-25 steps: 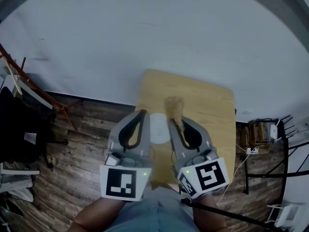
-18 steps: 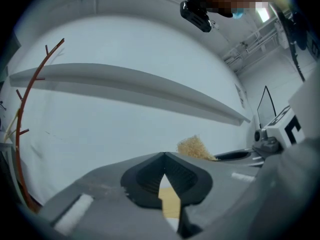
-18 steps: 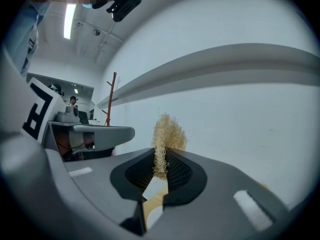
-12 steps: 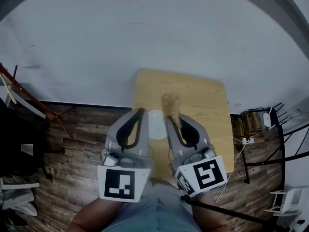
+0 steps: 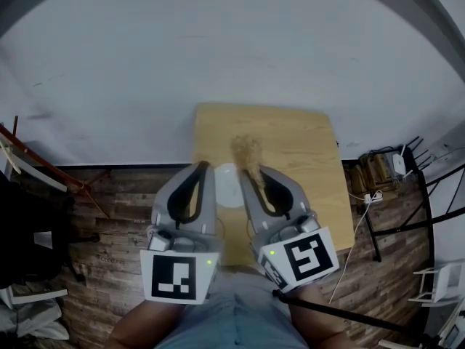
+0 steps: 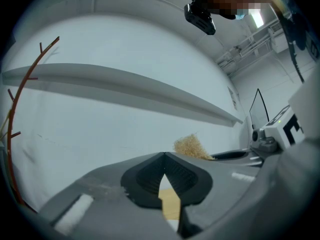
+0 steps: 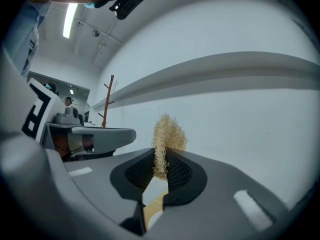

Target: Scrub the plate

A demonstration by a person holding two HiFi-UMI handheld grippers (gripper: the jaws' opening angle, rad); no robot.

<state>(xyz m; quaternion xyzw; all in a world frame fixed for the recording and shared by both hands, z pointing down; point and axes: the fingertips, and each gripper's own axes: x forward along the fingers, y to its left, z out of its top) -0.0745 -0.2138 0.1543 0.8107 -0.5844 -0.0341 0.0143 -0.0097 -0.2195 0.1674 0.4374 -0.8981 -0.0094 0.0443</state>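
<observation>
Straw-coloured scrubber (image 5: 245, 150) sat pinched in the right tongs (image 5: 251, 171). The left tongs (image 5: 203, 169) were pressed together, empty. Both pointed forward, side by side, over the white plate (image 5: 227, 189) on the wooden desk (image 5: 298, 151).

This looks like a bare test or recording room, not a home. A plain white wall (image 5: 218, 42) fills the top of the head view. A small light wooden table (image 5: 290, 133) stands against it on dark wood-plank flooring (image 5: 109, 209). White cables and a power strip (image 5: 374, 195) trail at the right beside black metal frames (image 5: 407, 224). A ceiling strip light (image 6: 257, 18) and exposed ceiling rails (image 6: 245, 46) show at the upper right of the left gripper view.
</observation>
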